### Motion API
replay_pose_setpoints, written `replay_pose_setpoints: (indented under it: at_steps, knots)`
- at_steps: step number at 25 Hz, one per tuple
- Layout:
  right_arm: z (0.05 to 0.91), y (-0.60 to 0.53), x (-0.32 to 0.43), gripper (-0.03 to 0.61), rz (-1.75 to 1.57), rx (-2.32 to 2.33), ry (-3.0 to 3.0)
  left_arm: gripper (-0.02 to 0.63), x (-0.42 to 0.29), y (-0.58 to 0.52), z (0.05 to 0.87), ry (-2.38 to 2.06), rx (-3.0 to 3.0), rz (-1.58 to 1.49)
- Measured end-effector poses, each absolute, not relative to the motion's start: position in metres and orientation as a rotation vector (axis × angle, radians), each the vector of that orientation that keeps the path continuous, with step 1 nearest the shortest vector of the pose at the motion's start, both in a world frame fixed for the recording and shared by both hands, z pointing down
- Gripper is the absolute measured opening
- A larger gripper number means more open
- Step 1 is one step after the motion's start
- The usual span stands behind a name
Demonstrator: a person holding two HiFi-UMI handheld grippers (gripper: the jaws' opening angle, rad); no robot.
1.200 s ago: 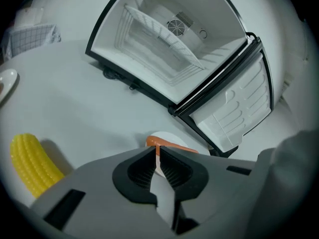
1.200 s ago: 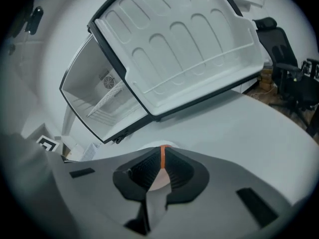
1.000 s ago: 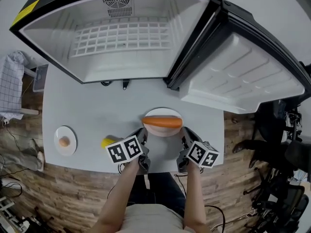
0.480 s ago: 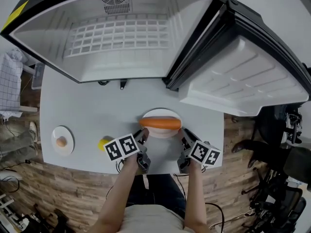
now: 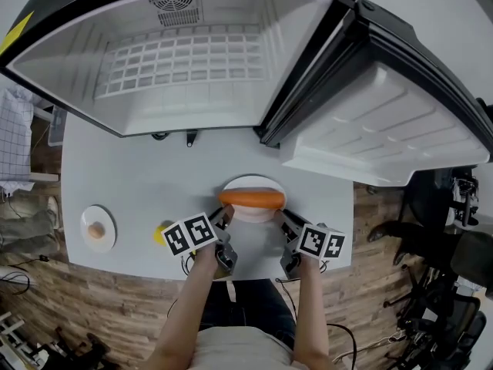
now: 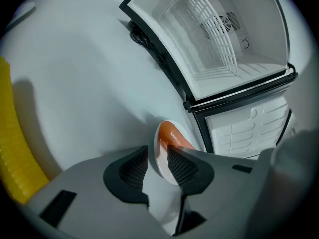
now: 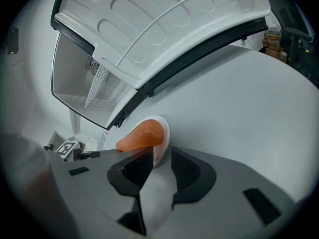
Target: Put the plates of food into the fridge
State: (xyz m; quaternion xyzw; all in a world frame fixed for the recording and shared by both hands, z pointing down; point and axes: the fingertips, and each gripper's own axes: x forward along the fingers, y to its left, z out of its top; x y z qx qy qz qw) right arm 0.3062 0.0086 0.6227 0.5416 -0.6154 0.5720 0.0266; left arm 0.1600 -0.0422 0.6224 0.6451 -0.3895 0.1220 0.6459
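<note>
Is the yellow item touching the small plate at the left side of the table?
Apart. The head view shows bare table between the yellow item and the small plate.

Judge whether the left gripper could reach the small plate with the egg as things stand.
Probably yes: the left gripper, jaws just opened astride the rim of the larger plate, grips nothing, and only a yellow thing lies on the table between it and the egg plate.

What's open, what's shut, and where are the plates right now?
Fridge: door wide open, wire shelf bare.
Carrot plate: on the table, rim between both claws.
Egg plate: on the table, untouched.
Left claw: open, jaws just opened, around the plate's rim.
Right claw: open, jaws just opened, around the plate's rim.
</note>
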Motion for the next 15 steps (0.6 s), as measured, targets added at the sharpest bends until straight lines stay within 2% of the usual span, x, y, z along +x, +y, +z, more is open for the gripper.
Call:
replay_pose_setpoints:
  at_steps: [13, 15]
  knots:
    - [0.6231, 0.0027, 0.297, 0.103, 1.994, 1.637, -1.934, 0.106, 0.1553, -0.0421, 0.6279, -0.914, 1.378, 0.273]
    - [0.6242, 0.0025, 0.2964, 0.1, 2.022, 1.643, -1.922, 0.082, 0.1536, -0.0418, 0.6295, -0.917, 1.352, 0.264]
